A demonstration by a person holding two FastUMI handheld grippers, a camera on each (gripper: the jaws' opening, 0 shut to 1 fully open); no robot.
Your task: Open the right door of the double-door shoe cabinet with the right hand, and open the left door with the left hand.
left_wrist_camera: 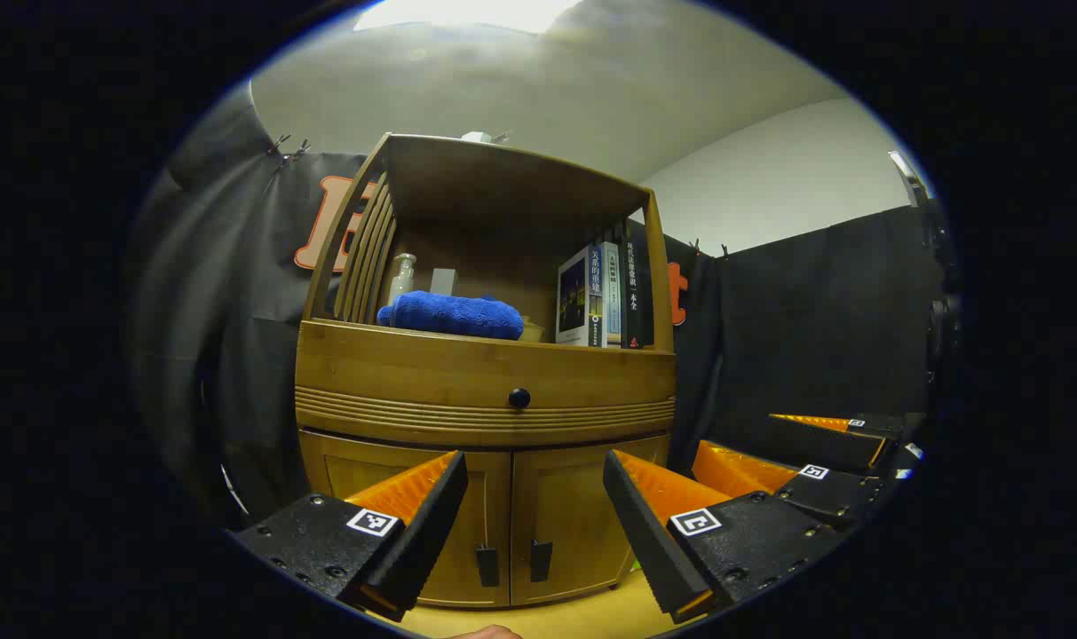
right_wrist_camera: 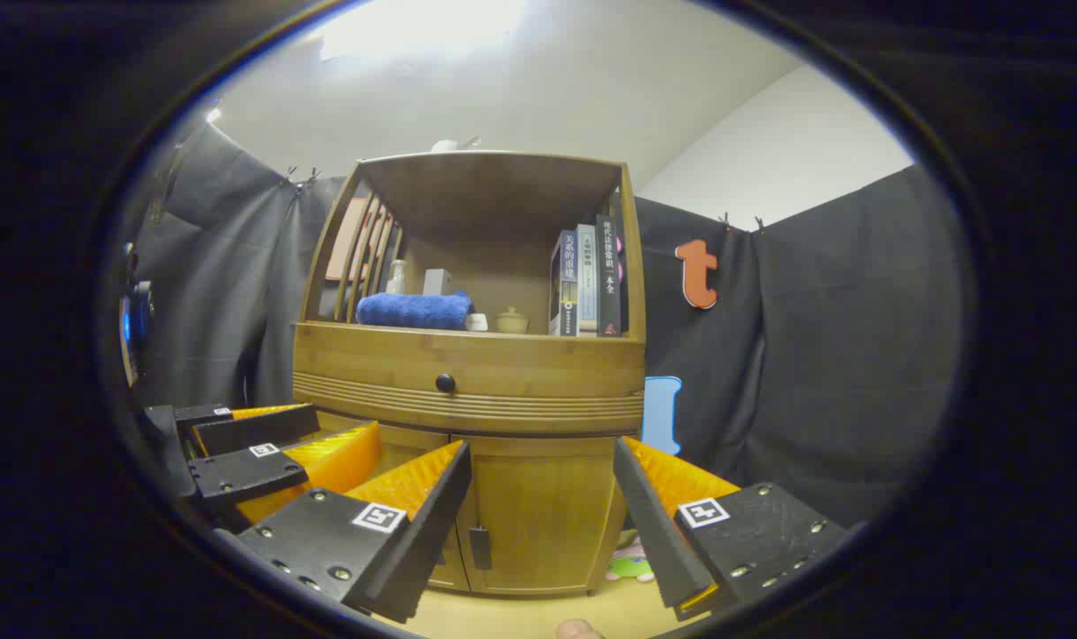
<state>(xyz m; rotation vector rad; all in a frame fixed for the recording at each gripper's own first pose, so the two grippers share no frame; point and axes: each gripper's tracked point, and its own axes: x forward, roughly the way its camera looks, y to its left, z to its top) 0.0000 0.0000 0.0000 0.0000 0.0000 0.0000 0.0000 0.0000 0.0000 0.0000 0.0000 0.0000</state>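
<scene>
The wooden shoe cabinet (left_wrist_camera: 396, 373) stands straight ahead, with both lower doors shut. In the left gripper view, the left door (left_wrist_camera: 489, 497) and right door (left_wrist_camera: 560, 506) meet at a centre seam, each with a small dark handle (left_wrist_camera: 487, 565) near its bottom. My left gripper (left_wrist_camera: 534, 506) is open a short way in front of the seam, touching nothing. My right gripper (left_wrist_camera: 795, 453) hovers to its right. In the right gripper view, my right gripper (right_wrist_camera: 541, 497) is open before the right door (right_wrist_camera: 547, 515), whose handle (right_wrist_camera: 479, 546) shows. The left gripper (right_wrist_camera: 272, 444) is at the left.
Above the doors is a drawer with a black knob (left_wrist_camera: 519, 398). The open shelf holds a blue towel (left_wrist_camera: 454, 315), a bottle, a small pot (right_wrist_camera: 510, 321) and several books (left_wrist_camera: 600, 293). A small colourful object (right_wrist_camera: 629, 564) lies on the yellow floor by the cabinet's right foot.
</scene>
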